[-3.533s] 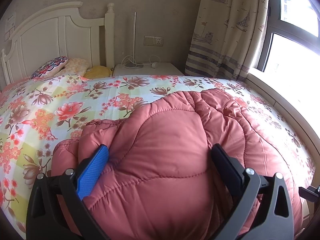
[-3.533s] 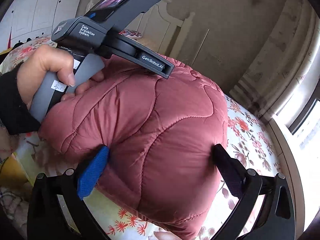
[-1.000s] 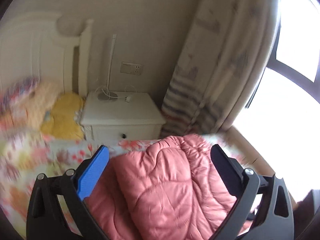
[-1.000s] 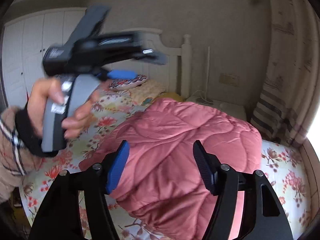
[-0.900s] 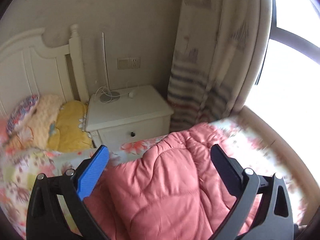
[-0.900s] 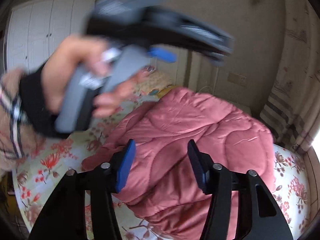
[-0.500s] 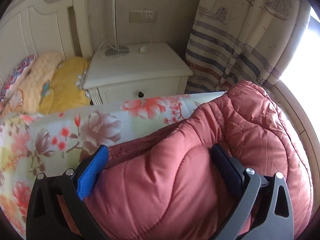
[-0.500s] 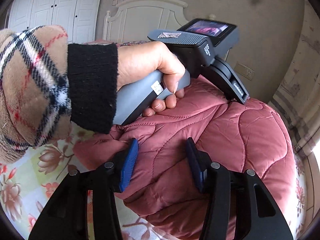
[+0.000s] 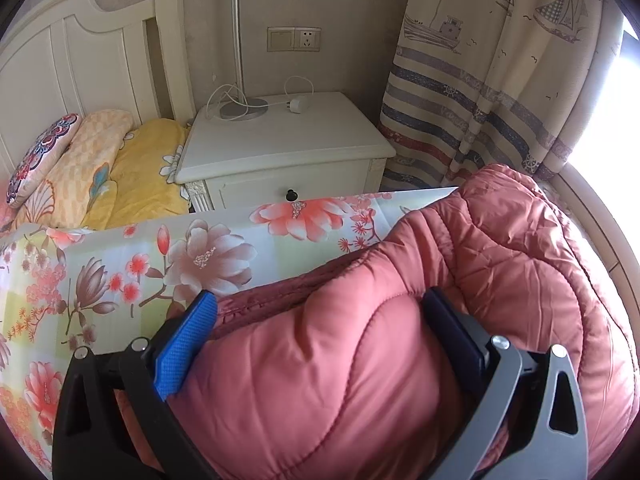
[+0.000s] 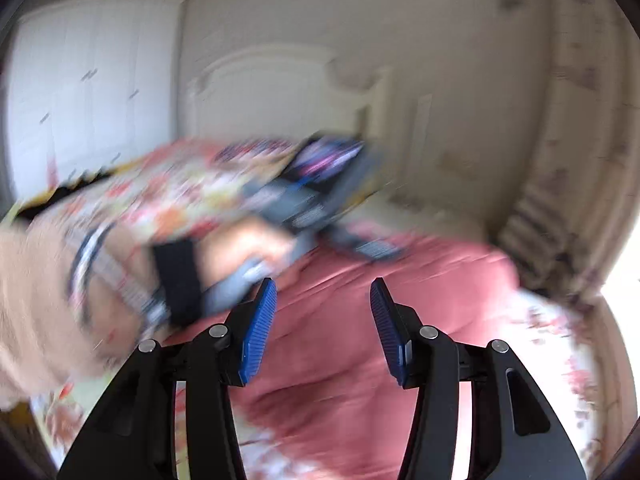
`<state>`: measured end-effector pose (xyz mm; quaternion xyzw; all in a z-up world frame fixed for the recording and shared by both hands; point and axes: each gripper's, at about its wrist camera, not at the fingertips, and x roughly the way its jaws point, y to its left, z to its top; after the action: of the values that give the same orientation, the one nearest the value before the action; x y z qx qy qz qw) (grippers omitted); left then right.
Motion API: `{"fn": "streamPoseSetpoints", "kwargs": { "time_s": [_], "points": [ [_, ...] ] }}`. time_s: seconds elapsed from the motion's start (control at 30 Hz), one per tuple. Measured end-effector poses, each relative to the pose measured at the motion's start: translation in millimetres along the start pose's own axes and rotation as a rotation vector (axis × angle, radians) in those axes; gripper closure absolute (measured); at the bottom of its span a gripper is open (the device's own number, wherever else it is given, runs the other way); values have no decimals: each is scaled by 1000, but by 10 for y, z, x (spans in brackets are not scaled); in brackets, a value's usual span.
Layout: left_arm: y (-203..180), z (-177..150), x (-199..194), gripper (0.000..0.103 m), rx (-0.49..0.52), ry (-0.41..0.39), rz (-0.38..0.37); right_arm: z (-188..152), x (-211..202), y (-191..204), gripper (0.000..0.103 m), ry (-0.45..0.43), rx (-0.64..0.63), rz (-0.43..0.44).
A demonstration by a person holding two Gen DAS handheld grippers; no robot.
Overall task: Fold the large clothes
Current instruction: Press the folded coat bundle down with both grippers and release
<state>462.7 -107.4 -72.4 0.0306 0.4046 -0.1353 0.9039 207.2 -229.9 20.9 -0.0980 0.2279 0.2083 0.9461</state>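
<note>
A pink quilted puffer coat [image 9: 400, 360] lies bundled on the floral bedsheet [image 9: 120, 272]. My left gripper [image 9: 320, 308] is open wide, its jaws pressed down on either side of a bulge of the coat near the bed's edge. In the blurred right wrist view the coat [image 10: 360, 340] lies below my right gripper [image 10: 323, 292], which is open and empty above it. The left hand and its gripper body [image 10: 304, 208] show there, resting on the coat.
A white nightstand [image 9: 280, 148] with a lamp base and cable stands beyond the bed edge. Pillows [image 9: 80, 160] lie by the white headboard [image 9: 80, 52]. A striped curtain [image 9: 500, 80] hangs right. White wardrobe doors [image 10: 80, 100] stand far left.
My left gripper swung toward the nightstand side and pressed down on the coat. My right gripper has lifted off the coat, narrowed a little, and is moving fast, blurring its view.
</note>
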Motion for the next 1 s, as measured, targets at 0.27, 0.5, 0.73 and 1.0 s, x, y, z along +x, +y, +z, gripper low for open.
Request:
{"fn": "streamPoseSetpoints", "kwargs": {
  "time_s": [0.27, 0.5, 0.73, 1.0],
  "points": [
    [18, -4, -17, 2, 0, -15, -4, -391, 800, -555, 47, 224, 113, -101],
    [14, -5, -18, 2, -4, -18, -11, -450, 813, -571, 47, 209, 99, -134],
    [-26, 2, -35, 2, 12, -17, 16, -510, 819, -508, 47, 190, 105, -151],
    [-131, 53, -264, 2, 67, 3, 133, -469, 867, -466, 46, 237, 88, -182]
  ]
}}
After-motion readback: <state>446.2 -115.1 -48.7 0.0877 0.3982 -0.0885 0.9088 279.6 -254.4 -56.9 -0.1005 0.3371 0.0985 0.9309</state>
